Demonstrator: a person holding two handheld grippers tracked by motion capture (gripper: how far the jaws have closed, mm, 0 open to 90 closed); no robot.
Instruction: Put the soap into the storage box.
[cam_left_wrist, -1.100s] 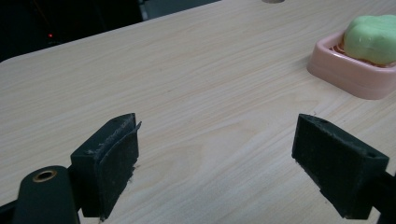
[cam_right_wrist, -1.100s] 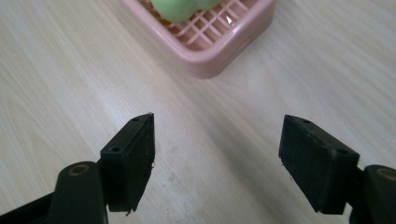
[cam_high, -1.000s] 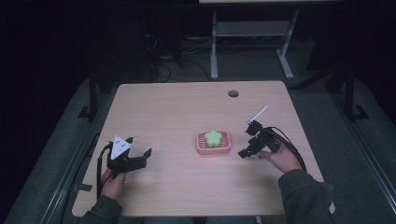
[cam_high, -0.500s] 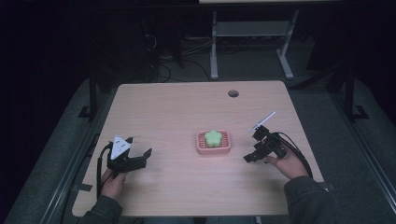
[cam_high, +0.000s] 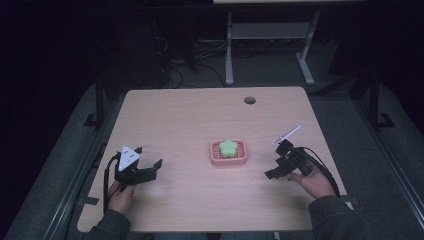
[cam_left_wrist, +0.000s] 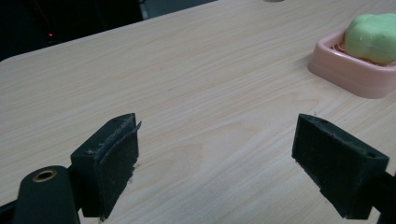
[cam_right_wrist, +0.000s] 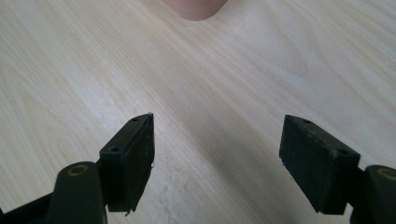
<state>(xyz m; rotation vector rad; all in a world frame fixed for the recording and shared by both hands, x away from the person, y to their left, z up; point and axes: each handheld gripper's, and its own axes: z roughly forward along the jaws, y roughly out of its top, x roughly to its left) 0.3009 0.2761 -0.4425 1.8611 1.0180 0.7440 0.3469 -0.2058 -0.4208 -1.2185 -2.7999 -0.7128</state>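
A pink soap dish (cam_high: 214, 155) holding a green flower-shaped soap (cam_high: 228, 147) stands in the middle of the wooden table. At the front left my left gripper (cam_high: 154, 171) rests low over the table, pointing right toward the dish, open and empty. In the left gripper view the dish (cam_left_wrist: 355, 79) and soap (cam_left_wrist: 373, 37) lie at the far right beyond my jaws (cam_left_wrist: 217, 163). To the right of the dish my right gripper (cam_high: 274, 161) points at it, open, with bare wood between its jaws (cam_right_wrist: 217, 163). The dish's edge (cam_right_wrist: 196, 7) shows at the top of the right gripper view.
A round cable hole (cam_high: 249, 100) sits near the table's far edge. A thin white rod (cam_high: 288, 133) sticks up from the right gripper. Behind the table, a metal frame (cam_high: 229, 45) and loose cables (cam_high: 175, 60) stand on the dark floor.
My right gripper has drifted a little toward the near right, away from the dish. The left gripper has stayed put.
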